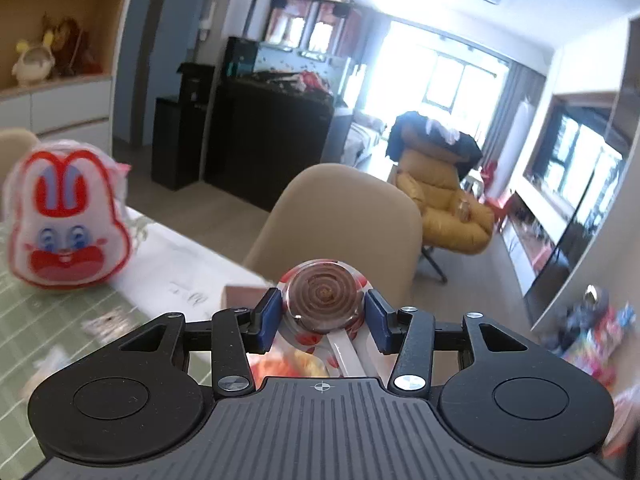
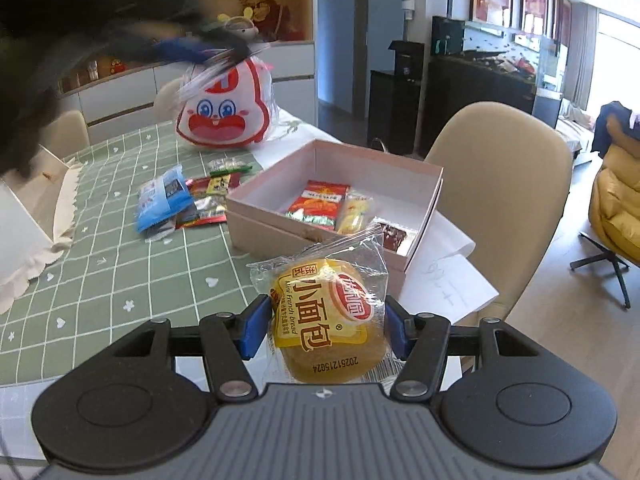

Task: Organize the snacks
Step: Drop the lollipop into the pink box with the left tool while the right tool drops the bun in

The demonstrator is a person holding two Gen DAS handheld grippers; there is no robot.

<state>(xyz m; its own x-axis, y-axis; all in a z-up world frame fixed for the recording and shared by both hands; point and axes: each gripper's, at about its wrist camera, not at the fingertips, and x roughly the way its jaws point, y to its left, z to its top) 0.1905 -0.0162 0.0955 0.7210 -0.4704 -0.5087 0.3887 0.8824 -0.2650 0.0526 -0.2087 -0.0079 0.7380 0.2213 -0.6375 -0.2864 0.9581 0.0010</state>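
Carrying one snack in each hand toward the pink box (image 2: 276,216), which already holds several packets and sits on the green checked tablecloth (image 2: 120,264). Left gripper (image 1: 320,314): jaws fairly wide, clamped on a wrapped swirl lollipop (image 1: 322,294) lifted above the table; right gripper (image 2: 326,326): jaws about half spread, pinching a mini French bread packet (image 2: 328,316) just short of the box; further packets (image 2: 180,202) lie loose beside it.

Bench (image 2: 100,264) under a green white-gridded cloth. Directly on it: open pale pink cardboard box (image 2: 276,232) by the right edge, scattered foil snack packets (image 2: 182,200) just left of it, white-and-red rabbit-faced bag (image 2: 226,114) near the far edge, white paper sheet (image 2: 448,284) under the box.
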